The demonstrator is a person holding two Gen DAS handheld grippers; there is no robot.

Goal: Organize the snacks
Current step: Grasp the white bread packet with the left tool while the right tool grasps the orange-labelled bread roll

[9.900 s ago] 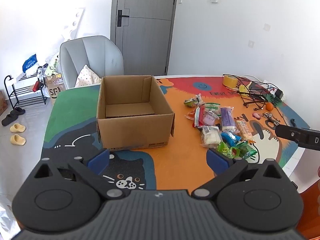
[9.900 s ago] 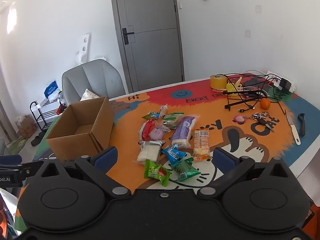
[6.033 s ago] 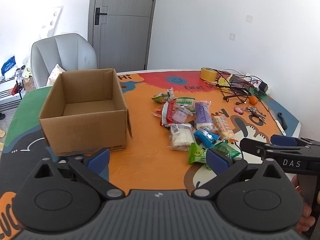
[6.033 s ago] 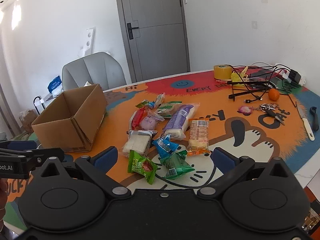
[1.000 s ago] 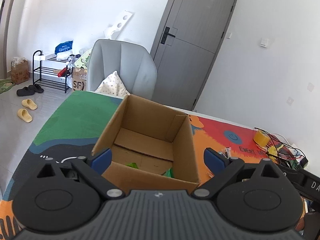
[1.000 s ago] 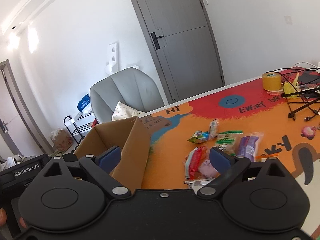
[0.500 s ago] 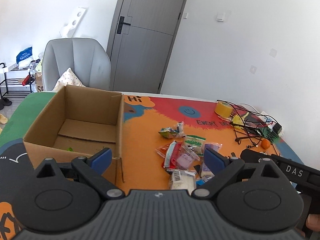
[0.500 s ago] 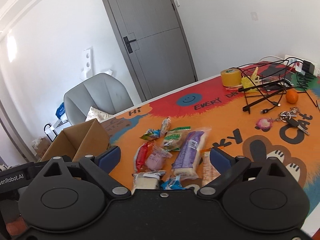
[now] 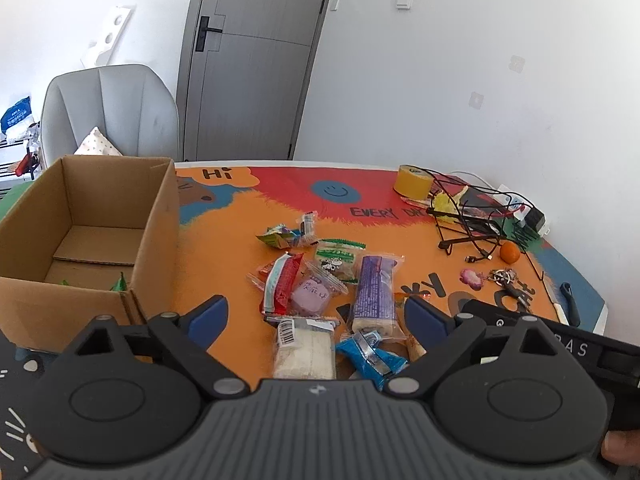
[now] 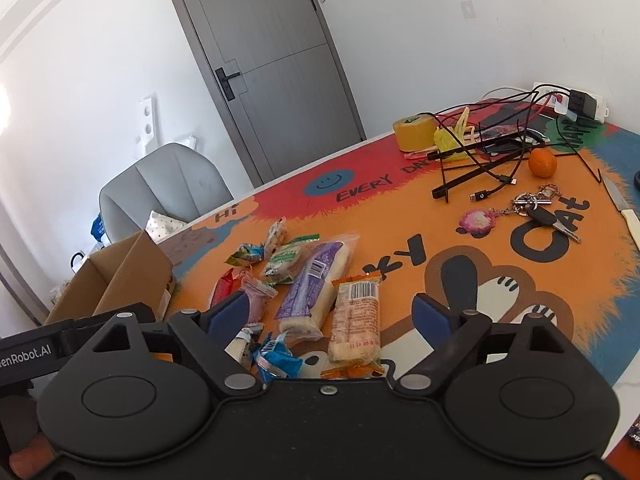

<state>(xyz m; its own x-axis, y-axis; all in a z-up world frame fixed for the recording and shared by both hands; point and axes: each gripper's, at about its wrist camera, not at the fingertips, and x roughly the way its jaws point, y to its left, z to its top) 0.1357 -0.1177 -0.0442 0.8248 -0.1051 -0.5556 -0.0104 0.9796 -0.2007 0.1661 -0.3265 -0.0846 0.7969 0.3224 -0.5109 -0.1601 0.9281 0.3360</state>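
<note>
The cardboard box (image 9: 86, 240) is sitting left of the snack pile; green wrappers are showing inside, probably two. The purple pack (image 10: 312, 284) looks soft and crinkly, best pinched mid-length. Both the left gripper (image 9: 316, 312) and right gripper (image 10: 332, 312) are hanging spread wide, empty.

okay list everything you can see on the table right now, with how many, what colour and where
cardboard box: one, brown, table's left end, green wrappers inside
loose snack packs: about nine, mixed purple, red, green, blue, orange and white, mid-table right of the box
tape roll: one, yellow, far side
cables and black stand: one tangle, black, far right
orange fruit: one, beside the stand
keys with pink charm: one bunch, right side
knife: one, pale handle, right edge
table mat: one, orange, red and green cartoon print
left gripper: open, over the snacks
right gripper: open, over the snacks
</note>
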